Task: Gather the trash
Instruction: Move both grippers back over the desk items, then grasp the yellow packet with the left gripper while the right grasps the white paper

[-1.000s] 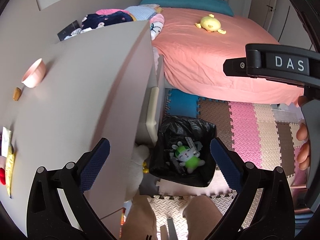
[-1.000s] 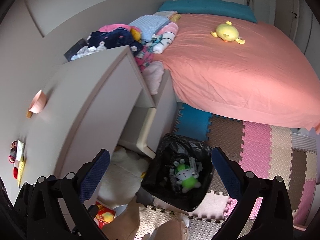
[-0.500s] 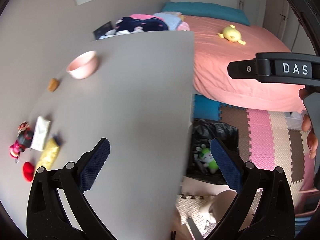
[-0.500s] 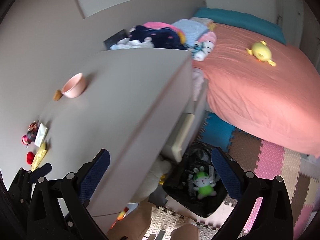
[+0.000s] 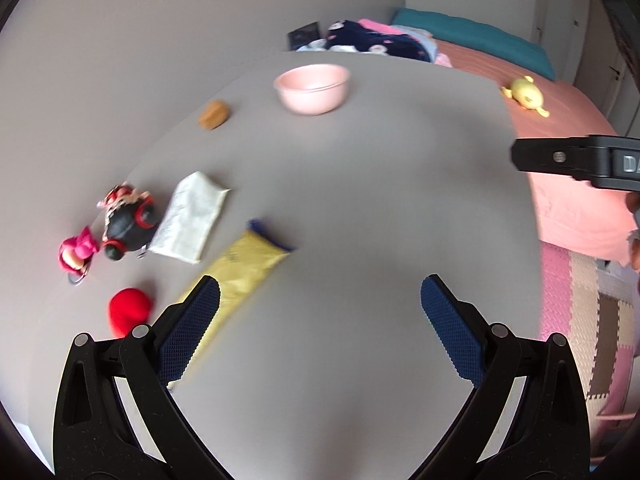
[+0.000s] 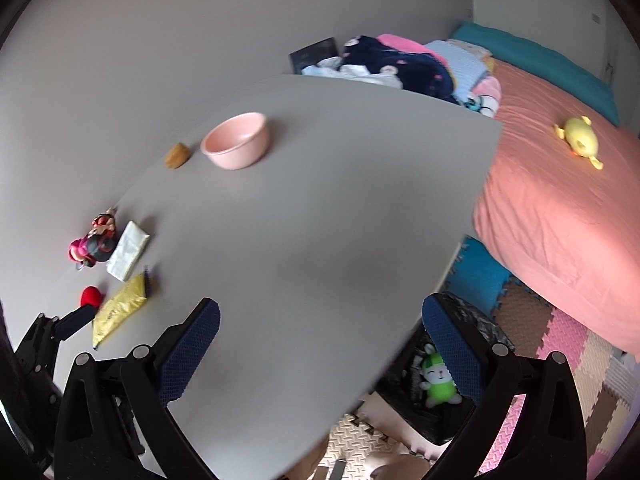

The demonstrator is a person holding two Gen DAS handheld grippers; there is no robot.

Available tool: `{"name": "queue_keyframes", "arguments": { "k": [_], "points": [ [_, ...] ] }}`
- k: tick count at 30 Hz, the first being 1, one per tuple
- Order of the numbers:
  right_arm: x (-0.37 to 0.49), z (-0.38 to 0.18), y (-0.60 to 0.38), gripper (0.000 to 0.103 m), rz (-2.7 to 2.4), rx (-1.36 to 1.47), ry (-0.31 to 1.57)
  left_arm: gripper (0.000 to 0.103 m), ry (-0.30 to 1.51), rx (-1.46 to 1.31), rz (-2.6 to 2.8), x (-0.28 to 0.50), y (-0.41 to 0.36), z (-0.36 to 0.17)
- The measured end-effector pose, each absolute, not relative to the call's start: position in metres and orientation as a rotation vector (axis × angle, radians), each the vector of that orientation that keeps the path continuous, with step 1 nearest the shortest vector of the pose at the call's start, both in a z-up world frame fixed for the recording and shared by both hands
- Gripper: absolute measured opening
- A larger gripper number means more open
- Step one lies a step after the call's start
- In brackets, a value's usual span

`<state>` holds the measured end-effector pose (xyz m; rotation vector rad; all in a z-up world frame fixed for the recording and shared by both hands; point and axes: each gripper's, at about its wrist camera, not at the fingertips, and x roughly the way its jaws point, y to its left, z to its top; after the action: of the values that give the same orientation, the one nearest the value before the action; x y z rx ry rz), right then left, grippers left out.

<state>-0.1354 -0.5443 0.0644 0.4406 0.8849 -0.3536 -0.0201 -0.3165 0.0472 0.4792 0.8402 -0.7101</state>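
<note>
Yellow wrapper (image 5: 240,272) just beside left gripper (image 5: 320,332), both grippers spread, empty

Yellow wrapper (image 5: 240,272): motion-blurred, print unreadable, near end hidden behind left gripper (image 5: 320,328) finger.
White packet (image 5: 188,216): blurred, text illegible.
Keychain figures (image 5: 116,224) near desk's left edge: details too small.
Right gripper (image 6: 320,352): lettering cut off by left view's right edge.
Bin (image 6: 472,396): partly hidden behind desk (image 6: 320,240) corner and gripper finger.
</note>
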Motion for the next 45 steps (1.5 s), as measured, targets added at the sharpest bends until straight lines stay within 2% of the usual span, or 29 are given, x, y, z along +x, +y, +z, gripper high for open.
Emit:
{"name": "queue_keyframes", "arguments": {
  "k": [7, 9, 13, 18, 23, 25, 28, 33, 36, 38, 43, 45],
  "points": [
    [-0.101, 0.068, -0.512, 0.101, -0.28, 0.429, 0.9, 0.095, 0.882, 0.426, -0.676, 0.021, -0.288, 0.026],
    [-0.092, 0.068, -0.503, 0.101, -0.252, 0.438, 0.908, 0.084, 0.89, 0.421, -0.675, 0.024, -0.285, 0.022],
    [-0.066, 0.064, -0.482, 0.101, -0.203, 0.427, 0.938, 0.074, 0.901, 0.416, -0.661, 0.031, -0.278, 0.014],
    [-0.039, 0.059, -0.457, 0.101, -0.165, 0.408, 0.958, 0.04, 0.911, 0.385, -0.652, 0.037, -0.263, 0.014],
    [-0.012, 0.054, -0.435, 0.101, -0.112, 0.424, 0.97, 0.029, 0.918, 0.355, -0.626, 0.03, -0.226, 0.017],
    [-0.002, 0.052, -0.426, 0.101, -0.096, 0.421, 0.973, 0.018, 0.929, 0.329, -0.604, 0.029, -0.208, 0.019],
    [0.015, 0.048, -0.41, 0.101, -0.073, 0.419, 0.985, 0.017, 0.932, 0.323, -0.582, 0.026, -0.189, 0.02],
    [0.044, 0.039, -0.39, 0.094, -0.063, 0.425, 0.999, 0.017, 0.942, 0.304, -0.572, 0.036, -0.186, 0.019],
    [0.062, 0.033, -0.381, 0.085, -0.081, 0.417, 1.019, 0.017, 0.938, 0.311, -0.577, 0.037, -0.187, 0.019],
    [0.069, 0.029, -0.38, 0.075, -0.098, 0.407, 1.036, 0.017, 0.936, 0.31, -0.576, 0.041, -0.187, 0.018],
    [0.085, 0.022, -0.382, 0.068, -0.14, 0.396, 1.053, 0.017, 0.942, 0.289, -0.563, 0.041, -0.183, 0.021],
    [0.089, 0.023, -0.379, 0.055, -0.167, 0.325, 1.062, 0.017, 0.943, 0.288, -0.564, 0.037, -0.183, 0.022]
  ]
}}
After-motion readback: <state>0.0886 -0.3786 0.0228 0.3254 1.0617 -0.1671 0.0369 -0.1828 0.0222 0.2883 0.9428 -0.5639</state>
